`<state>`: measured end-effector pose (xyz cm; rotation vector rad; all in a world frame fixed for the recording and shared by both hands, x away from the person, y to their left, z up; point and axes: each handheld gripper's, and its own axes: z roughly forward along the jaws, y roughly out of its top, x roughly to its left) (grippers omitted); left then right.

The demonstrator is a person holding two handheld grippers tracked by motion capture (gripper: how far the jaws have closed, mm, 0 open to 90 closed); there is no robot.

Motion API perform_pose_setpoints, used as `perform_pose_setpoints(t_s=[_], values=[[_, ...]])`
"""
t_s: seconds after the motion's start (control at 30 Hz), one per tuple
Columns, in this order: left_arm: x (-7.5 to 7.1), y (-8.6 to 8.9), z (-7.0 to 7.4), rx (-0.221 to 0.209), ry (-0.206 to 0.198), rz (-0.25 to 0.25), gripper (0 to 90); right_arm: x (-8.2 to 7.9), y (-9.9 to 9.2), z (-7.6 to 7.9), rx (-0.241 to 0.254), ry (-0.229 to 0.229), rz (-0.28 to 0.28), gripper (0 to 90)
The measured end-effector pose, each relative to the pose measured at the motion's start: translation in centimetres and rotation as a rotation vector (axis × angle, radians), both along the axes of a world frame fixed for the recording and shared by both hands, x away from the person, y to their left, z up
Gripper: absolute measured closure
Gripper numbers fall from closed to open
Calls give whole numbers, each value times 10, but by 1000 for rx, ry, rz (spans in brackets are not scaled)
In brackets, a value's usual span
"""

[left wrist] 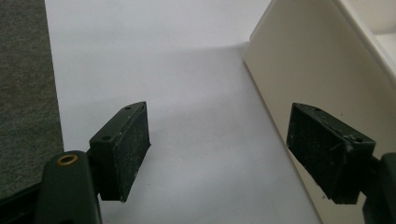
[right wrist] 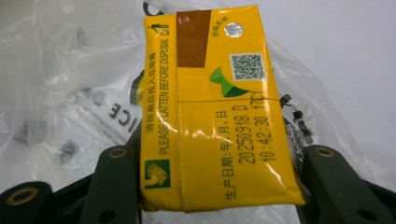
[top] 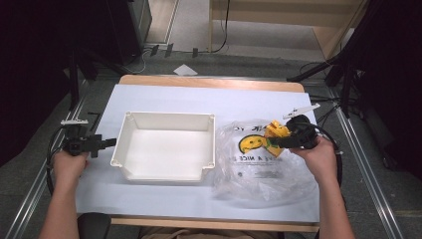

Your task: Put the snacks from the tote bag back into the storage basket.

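A yellow drink carton (right wrist: 215, 116) with printed text and a brown patch sits between the jaws of my right gripper (right wrist: 219, 196), which is shut on it. From above, the carton (top: 276, 132) is held just over a clear plastic bag (top: 259, 164) with a yellow smiley print, at the right of the table. My left gripper (top: 102, 143) rests open at the table's left edge, beside the left wall of the white plastic bin (top: 130, 130). Its pads (left wrist: 128, 149) have nothing between them, and the bin wall (left wrist: 303, 65) is close on the right.
The white sheet (top: 164, 97) covers the table under bin and bag. Beyond the table lie cables, a paper scrap (top: 185, 69) on the floor, black stands (top: 343, 74) at the right and wooden furniture (top: 278, 15) at the back.
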<state>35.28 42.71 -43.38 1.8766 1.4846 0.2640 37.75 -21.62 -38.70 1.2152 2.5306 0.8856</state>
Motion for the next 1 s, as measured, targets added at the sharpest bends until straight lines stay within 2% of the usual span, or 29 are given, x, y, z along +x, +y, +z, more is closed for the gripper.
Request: perform_pose_setpoints(t_s=[0.5,1.0], values=[[0,0,0,-1,-1,0,226,-3,26,4,32,4,96,518],[0,0,0,-1,-1,0,226,-7,50,13,24,-14,179,518]])
